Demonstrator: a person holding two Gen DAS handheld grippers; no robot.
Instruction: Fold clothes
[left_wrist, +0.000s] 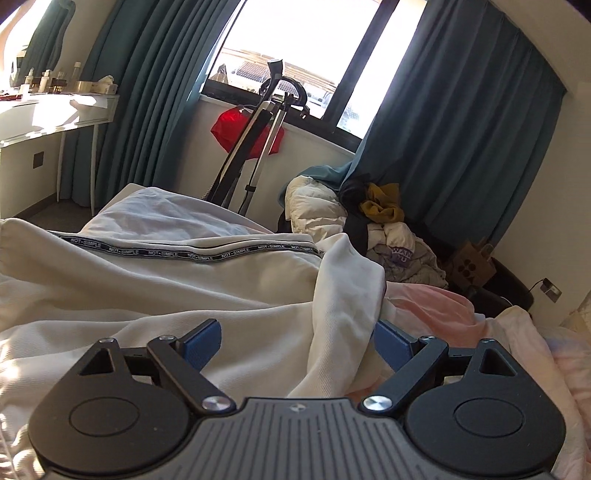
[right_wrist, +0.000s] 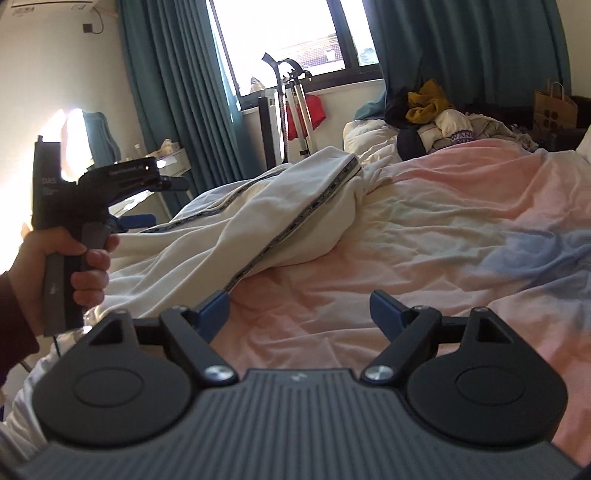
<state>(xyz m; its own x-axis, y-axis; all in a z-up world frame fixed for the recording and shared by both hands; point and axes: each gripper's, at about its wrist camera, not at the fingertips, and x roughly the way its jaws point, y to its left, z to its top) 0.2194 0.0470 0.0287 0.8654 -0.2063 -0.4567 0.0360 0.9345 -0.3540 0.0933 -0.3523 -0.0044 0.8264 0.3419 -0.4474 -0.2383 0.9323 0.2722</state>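
1. Cream trousers (right_wrist: 207, 236) with a black lettered side stripe are seen crumpled on the pink bedsheet (right_wrist: 424, 236), toward its window-side edge.
2. Left gripper (left_wrist: 297, 345) is seen spread wide; a raised fold of the trousers lies between the blue fingers (left_wrist: 203, 345), ungripped.
3. Right gripper (right_wrist: 299, 314) is seen wide open, holding nothing, over bare bedsheet beside the trousers.
4. Clothes pile (right_wrist: 439, 114) is seen at the bedsheet's far end.

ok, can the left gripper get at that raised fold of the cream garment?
Probably yes. The left gripper is open, and the raised fold of the cream garment already sits between its jaws, unobstructed.
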